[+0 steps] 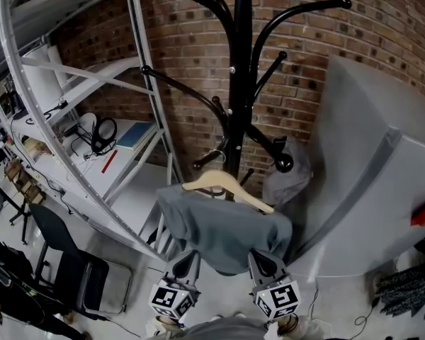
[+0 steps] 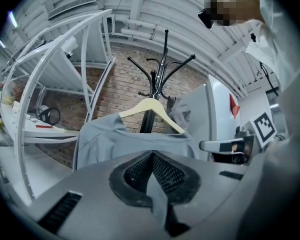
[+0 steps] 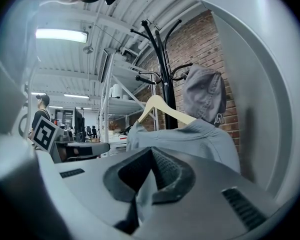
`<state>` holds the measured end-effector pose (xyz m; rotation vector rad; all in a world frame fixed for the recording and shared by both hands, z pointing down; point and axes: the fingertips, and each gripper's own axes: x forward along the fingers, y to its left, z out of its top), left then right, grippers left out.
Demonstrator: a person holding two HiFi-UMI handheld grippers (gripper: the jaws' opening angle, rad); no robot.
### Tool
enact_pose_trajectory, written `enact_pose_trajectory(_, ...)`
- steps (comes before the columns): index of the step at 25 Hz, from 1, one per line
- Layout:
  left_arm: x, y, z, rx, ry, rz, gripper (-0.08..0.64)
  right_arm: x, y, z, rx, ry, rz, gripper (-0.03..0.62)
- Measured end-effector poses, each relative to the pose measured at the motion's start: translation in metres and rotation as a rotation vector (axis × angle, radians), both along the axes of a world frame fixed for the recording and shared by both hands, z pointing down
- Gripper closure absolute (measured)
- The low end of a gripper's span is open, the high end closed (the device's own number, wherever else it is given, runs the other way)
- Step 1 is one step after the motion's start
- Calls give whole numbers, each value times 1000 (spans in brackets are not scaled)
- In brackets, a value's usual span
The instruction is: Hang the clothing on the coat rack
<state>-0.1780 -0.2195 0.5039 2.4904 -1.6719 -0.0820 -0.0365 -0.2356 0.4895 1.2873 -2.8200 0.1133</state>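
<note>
A grey garment (image 1: 223, 232) hangs on a pale wooden hanger (image 1: 227, 186), held up in front of the black coat rack (image 1: 239, 83). My left gripper (image 1: 186, 264) is shut on the garment's lower left hem, and my right gripper (image 1: 267, 264) is shut on its lower right hem. In the left gripper view the grey fabric (image 2: 140, 144) runs into the closed jaws, with the hanger (image 2: 150, 106) and the rack (image 2: 162, 69) beyond. The right gripper view shows the fabric (image 3: 190, 139) pinched the same way, below the hanger (image 3: 162, 109). The hanger's metal hook (image 1: 211, 156) sits close to the rack's pole, apart from any arm.
A grey cap (image 1: 289, 172) hangs on a low rack arm at right. White metal shelving (image 1: 71, 105) with a headset and a red pen stands at left. A grey panel (image 1: 368, 161) leans at right. A black folding chair (image 1: 71, 268) is at lower left, against the brick wall (image 1: 191, 41).
</note>
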Motion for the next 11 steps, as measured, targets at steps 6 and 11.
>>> enact_pose_trajectory(6,-9,-2,11,47,-14,-34,552,-1,0,2,-3,1,3,571)
enact_pose_trajectory(11,-11,-5,12,31,-3,-42,552,-1,-3,4,-4,-6,7,571)
